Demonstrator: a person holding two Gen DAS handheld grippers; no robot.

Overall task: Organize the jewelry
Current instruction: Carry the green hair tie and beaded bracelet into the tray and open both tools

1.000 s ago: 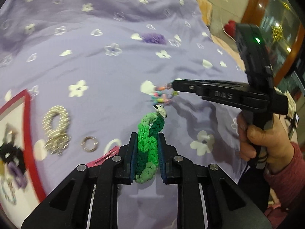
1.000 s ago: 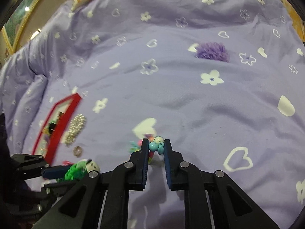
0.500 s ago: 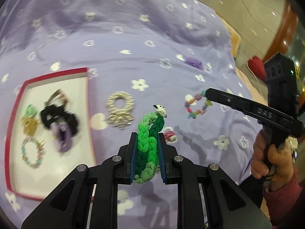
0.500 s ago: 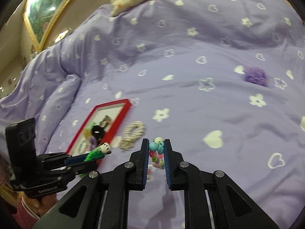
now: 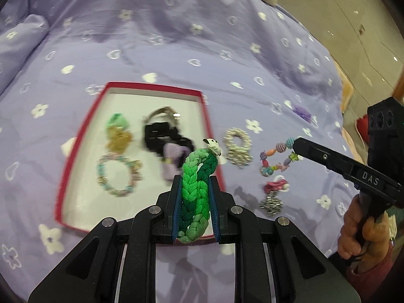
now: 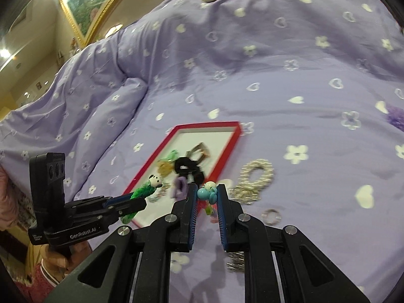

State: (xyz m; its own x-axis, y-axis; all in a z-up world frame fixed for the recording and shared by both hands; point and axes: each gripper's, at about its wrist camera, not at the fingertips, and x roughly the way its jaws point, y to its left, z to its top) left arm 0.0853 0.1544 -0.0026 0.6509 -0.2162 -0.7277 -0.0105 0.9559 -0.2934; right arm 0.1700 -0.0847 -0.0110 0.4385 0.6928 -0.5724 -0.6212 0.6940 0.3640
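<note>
Currently the left gripper [image 5: 194,202] pinches a soft green braided cord bracelet [image 5: 197,184] mid-band above the red-rimmed white tray [image 5: 75,151]; the right gripper [image 6: 207,197] clamps a light multicoloured bead bracelet [image 5: 275,156] (likely slippery) further right.

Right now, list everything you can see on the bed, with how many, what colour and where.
Bedspread: one, purple with white hearts and flowers, under everything.
Tray: one, red rim, white inside, on the bedspread.
Jewelry in the tray: several pieces, green, gold, black, lilac, pastel beads.
Silver bracelet: one, on the bedspread right of the tray.
Pink and silver piece: one, on the bedspread, nearer the camera.
Metal ring: one, silver, on the bedspread.
Purple fluffy thing: one, far right.
Green braided bracelet: one, in the left gripper.
Colourful bead bracelet: one, hanging from the right gripper.
</note>
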